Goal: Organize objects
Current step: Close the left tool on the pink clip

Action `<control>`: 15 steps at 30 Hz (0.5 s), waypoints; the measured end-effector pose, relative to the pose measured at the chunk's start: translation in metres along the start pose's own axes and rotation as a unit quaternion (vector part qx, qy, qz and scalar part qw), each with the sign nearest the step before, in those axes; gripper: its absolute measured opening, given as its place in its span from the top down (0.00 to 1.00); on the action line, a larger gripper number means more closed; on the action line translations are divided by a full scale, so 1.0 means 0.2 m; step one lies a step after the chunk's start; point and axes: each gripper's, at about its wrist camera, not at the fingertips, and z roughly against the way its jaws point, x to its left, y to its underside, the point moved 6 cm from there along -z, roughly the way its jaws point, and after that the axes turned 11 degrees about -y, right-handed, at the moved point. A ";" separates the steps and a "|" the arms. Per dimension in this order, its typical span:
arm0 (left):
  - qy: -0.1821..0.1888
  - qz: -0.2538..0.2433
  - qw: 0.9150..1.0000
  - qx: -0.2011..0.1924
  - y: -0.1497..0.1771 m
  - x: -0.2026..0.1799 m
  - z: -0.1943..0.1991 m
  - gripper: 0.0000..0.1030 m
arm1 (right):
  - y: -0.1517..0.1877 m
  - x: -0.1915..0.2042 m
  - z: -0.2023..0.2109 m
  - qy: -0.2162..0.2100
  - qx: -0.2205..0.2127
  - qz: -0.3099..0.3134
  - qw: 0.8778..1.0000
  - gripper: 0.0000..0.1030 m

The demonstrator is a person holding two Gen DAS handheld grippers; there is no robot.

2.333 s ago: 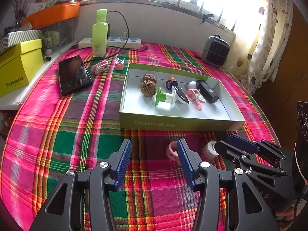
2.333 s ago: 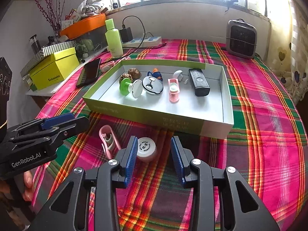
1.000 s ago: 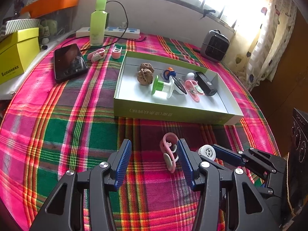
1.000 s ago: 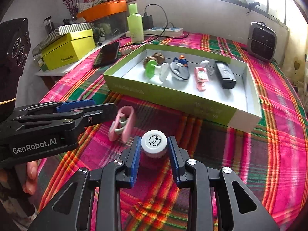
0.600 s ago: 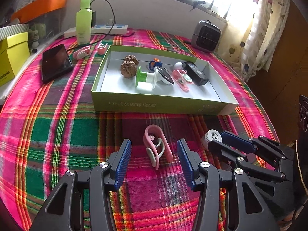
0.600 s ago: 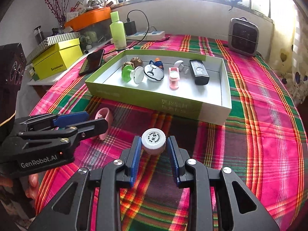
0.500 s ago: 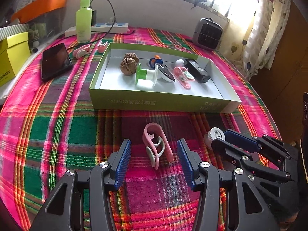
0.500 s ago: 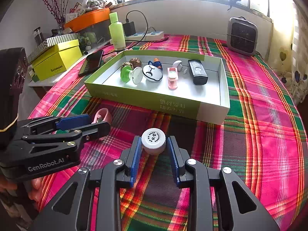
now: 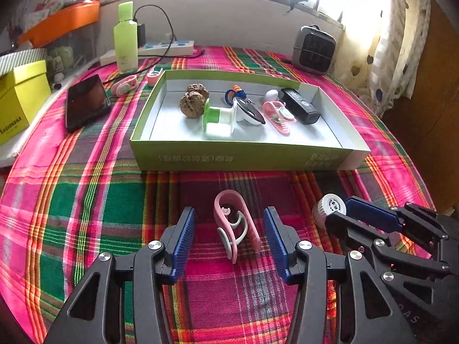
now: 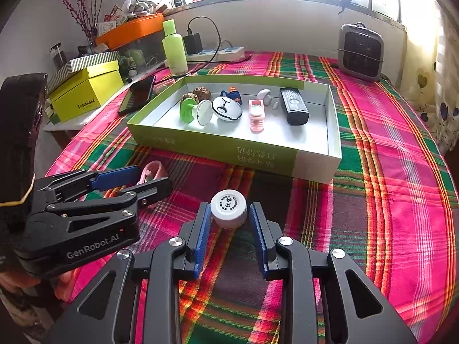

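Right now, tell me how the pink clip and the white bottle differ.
The pink clip is a looped pink shape lying between open left gripper fingers; the white bottle is round, upright and pinched by the right gripper. Both sit outside the green box.

Woven plaid tablecloth [image 9: 86, 200], matt cardboard tray [image 9: 229, 157], ribbed pads [image 10: 202, 229]
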 end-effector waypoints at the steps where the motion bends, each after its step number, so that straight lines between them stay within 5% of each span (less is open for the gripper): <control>1: -0.005 -0.002 1.000 -0.003 0.00 0.00 0.00 0.55 | 0.00 0.00 0.00 0.000 0.000 0.000 1.000 0.71; 15: -0.023 0.006 1.000 -0.006 0.00 0.03 -0.01 0.70 | 0.01 0.00 0.00 -0.004 -0.001 -0.003 1.000 0.71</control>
